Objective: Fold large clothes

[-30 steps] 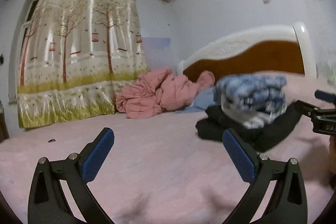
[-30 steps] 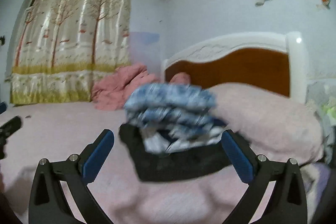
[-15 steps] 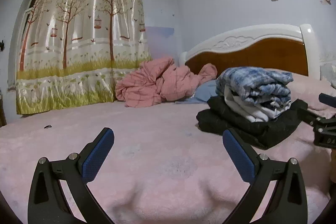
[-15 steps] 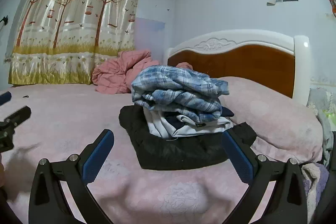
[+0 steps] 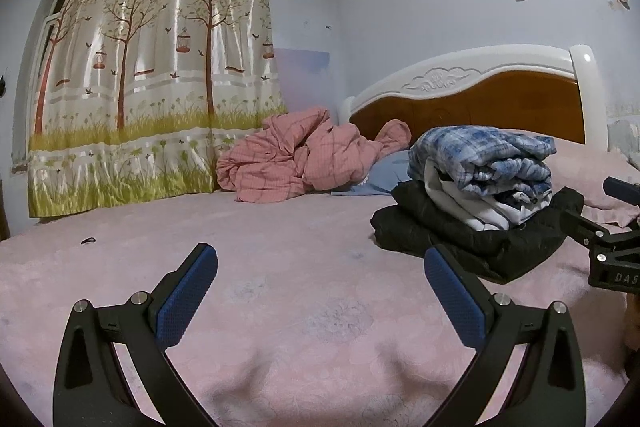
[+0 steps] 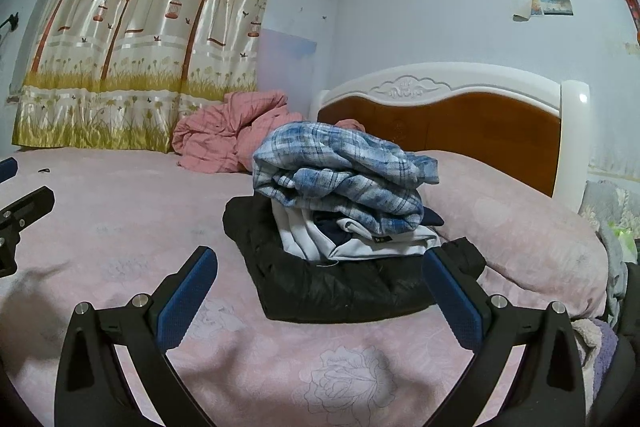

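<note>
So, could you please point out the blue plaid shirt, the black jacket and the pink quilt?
blue plaid shirt point(image 6: 340, 167), right wrist view, top folded layer.
black jacket point(image 6: 340, 287), right wrist view, front panel under the stack.
pink quilt point(image 5: 288, 163), left wrist view, middle of the crumpled heap.

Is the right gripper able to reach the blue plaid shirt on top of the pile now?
Probably yes: the right gripper is open and faces the blue plaid shirt, with nothing between them.

Only one marking could be read: the white letters "DAS", cut off by the frame edge, stood on the black body of the right gripper point(image 5: 612, 227), far right of the left tongs. A small label on the folded clothes point(image 6: 344, 211) stayed illegible.
</note>
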Tool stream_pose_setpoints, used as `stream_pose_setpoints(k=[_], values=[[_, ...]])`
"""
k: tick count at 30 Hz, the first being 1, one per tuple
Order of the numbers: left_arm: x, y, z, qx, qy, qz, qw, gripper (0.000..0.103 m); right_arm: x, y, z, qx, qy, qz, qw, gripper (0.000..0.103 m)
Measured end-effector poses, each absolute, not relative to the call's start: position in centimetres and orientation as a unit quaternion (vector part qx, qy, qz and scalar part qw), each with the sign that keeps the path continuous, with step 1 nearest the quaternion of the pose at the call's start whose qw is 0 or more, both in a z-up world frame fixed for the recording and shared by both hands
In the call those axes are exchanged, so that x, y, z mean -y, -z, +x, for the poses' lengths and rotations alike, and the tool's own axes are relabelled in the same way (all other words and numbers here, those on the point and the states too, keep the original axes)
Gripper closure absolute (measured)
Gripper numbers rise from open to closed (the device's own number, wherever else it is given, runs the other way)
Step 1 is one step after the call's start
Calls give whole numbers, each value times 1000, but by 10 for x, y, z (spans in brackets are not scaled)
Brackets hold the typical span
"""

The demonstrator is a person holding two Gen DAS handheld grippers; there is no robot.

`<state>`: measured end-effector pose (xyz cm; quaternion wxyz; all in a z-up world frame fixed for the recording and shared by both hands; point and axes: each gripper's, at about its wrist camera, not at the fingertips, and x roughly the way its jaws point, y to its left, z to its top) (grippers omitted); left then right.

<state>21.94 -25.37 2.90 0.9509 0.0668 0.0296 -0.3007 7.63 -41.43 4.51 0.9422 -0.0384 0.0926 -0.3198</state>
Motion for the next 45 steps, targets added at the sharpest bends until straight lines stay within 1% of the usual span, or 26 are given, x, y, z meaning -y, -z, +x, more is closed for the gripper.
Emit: stream_pose_setpoints(k=[8, 18, 29, 45], values=[[258, -28, 212, -19, 310, 86, 947, 0, 416, -44, 79, -97, 320, -45, 941, 0], [257, -27, 225, -52, 312, 73, 946, 0, 425, -42, 82, -97, 332, -29, 938, 0], [260, -25, 225, -59, 312, 73, 945, 0, 421, -38, 88, -103, 336, -47, 935, 0], [260, -23, 230, -71, 313, 76, 944, 0, 423, -38, 87, -110, 334, -36, 935, 0]])
